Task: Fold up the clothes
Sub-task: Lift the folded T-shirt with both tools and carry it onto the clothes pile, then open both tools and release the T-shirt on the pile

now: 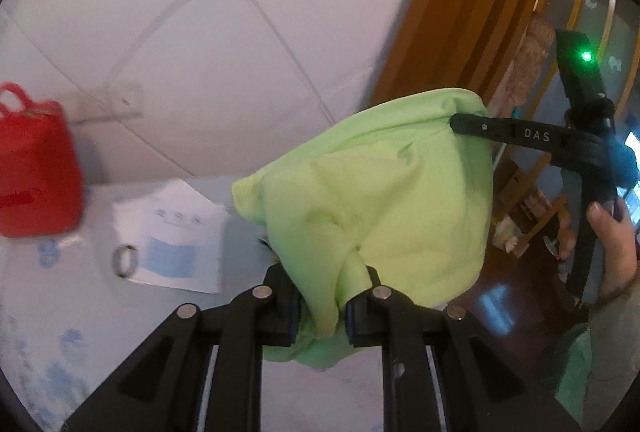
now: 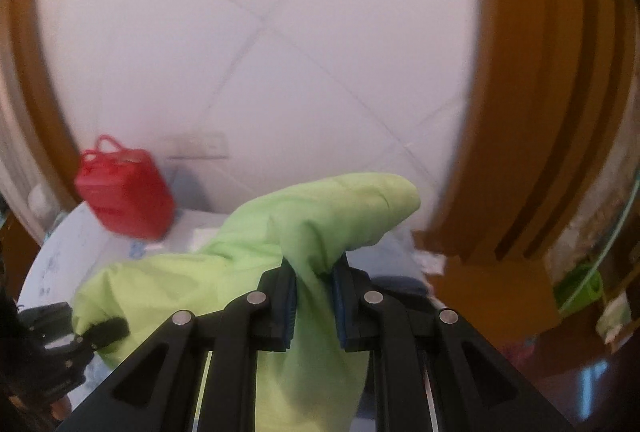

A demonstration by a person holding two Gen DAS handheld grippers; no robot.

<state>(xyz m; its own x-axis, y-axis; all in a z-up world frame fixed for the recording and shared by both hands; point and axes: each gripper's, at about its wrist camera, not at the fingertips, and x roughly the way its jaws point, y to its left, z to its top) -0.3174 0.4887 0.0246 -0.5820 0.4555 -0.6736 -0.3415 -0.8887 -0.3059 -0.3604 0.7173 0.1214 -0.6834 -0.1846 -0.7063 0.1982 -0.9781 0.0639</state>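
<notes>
Closest to me, my left gripper (image 1: 320, 306) has its fingers clamped on a bunched fold of the lime-green garment (image 1: 372, 184), the cloth squeezed into a narrow neck between the pads and spilling out below them. My right gripper (image 2: 314, 302) is clamped the same way on another part of the same cloth, a twisted rope of fabric pinched between the blue-lined pads. From my left wrist view the right gripper reaches in from the side, its fingers biting the upper edge of the garment, and the person's hand (image 1: 612, 244) wraps its handle. So the garment hangs in the air between my two grips, lifted off the tabletop (image 1: 60, 312), slack and rumpled rather than stretched flat. I see no crisp crease or squared edge anywhere on it, so as it lies now it is not a folded piece; I judge that the folding proper is left to do, though whether I am lifting it to spread it or carrying a half-made fold over, the pictures do not settle. Farther out on the tabletop lie a sheet of printed paper (image 1: 176, 236) with a small metal ring (image 1: 126, 261) at its edge, and a red bag (image 1: 34, 172) with handles. Behind stands a white tiled wall (image 1: 200, 32) and a brown wooden frame (image 1: 472, 4).
</notes>
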